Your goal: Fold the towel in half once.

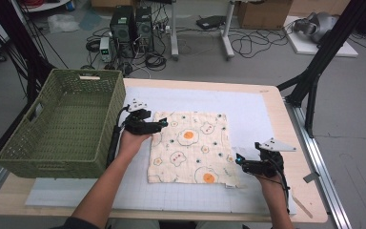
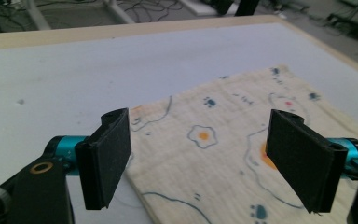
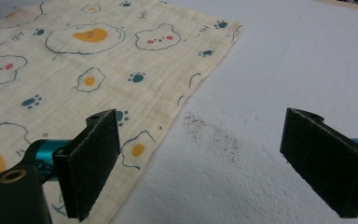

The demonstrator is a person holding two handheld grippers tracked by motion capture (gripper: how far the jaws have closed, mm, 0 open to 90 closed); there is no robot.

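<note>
Lab, computer towers (image 1: 132, 25), tangled floor cables (image 1: 248, 45), black rig frame (image 1: 320, 57)

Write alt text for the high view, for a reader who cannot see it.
A patterned cloth lies flat on a white mat on a wooden table, with a person's open left gripper at its upper left corner and open right gripper at its lower right edge. An empty green woven basket sits at the table's left.

No readable text, label, brand or number on the cloth (image 1: 190, 147), basket (image 1: 62, 125) or table (image 1: 267, 102).
</note>
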